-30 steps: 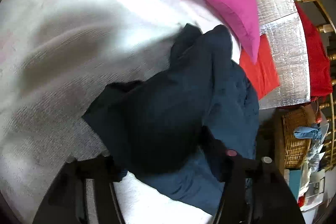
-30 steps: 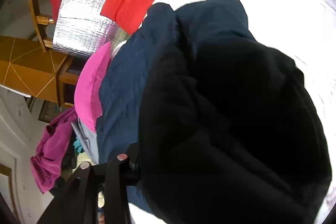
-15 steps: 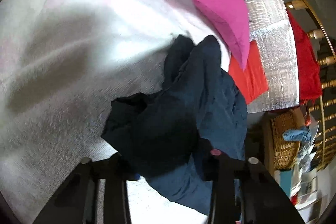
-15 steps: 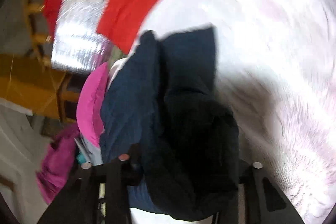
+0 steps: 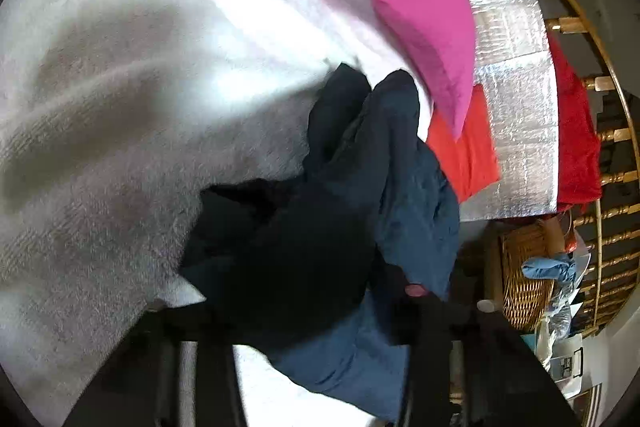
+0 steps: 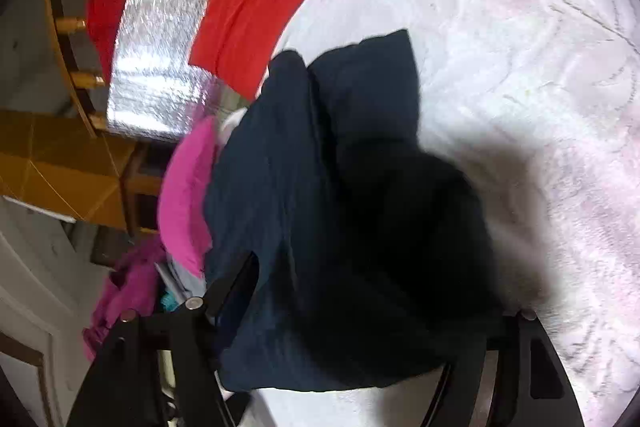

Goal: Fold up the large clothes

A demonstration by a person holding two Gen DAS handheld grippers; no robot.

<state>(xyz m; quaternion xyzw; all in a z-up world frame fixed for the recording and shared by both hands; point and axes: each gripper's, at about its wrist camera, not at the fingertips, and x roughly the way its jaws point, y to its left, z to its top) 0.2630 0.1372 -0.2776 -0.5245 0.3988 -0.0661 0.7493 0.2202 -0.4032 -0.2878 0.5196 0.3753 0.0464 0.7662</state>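
A dark navy garment lies bunched in soft, rumpled folds on a white, fuzzy bed cover, draped across both grippers. In the left wrist view it fills the centre down to 6 o'clock, covering the left gripper, so I cannot tell whether it is spread or pinching. In the right wrist view the garment also buries the right gripper; I cannot tell its state either. At 1 o'clock a pink pillow touches the garment's far edge. Beyond lie a red cloth on crinkled silver foil, and a woven wicker basket at 4 o'clock.
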